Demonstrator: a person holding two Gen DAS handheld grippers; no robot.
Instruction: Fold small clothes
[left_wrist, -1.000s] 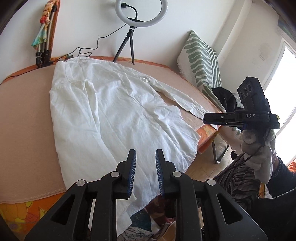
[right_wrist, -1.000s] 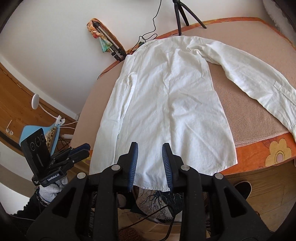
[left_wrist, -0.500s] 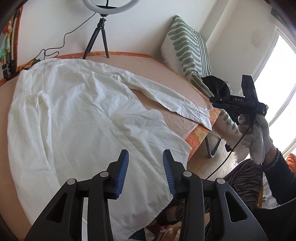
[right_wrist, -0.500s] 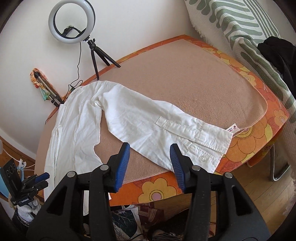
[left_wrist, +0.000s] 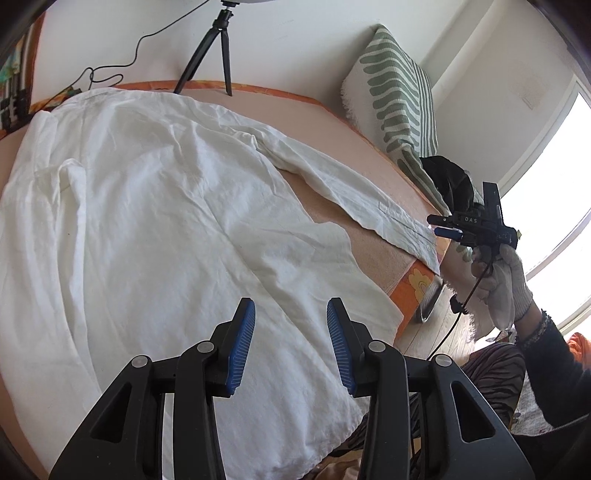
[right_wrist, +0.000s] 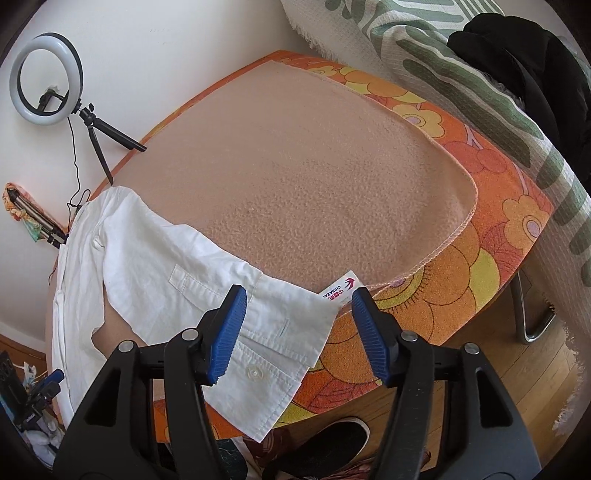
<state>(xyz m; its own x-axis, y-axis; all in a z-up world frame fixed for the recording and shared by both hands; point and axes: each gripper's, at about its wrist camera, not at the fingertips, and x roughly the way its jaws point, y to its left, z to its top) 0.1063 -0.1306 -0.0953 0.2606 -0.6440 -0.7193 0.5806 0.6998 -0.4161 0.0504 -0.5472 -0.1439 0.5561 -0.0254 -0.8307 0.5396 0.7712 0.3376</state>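
While the white linen shirt (left_wrist: 155, 221) lies spread across the peach blanket (right_wrist: 314, 158) on the desk, its sleeve cuff (right_wrist: 266, 343) is framed between the opening jaws of the right tool (right_wrist: 299, 332), not yet pinched. The left tool (left_wrist: 291, 343) is held spread and empty above the hem. Light, limp, easily creased cloth is judged best gripped at the doubled cuff. "CHINA EA…" is legible on the blanket label (right_wrist: 341, 290), "DAS" on the right tool.

Probably a home bedroom: blanket-covered bed (right_wrist: 314, 177), striped pillow (left_wrist: 399, 96), ring light (right_wrist: 44, 74).
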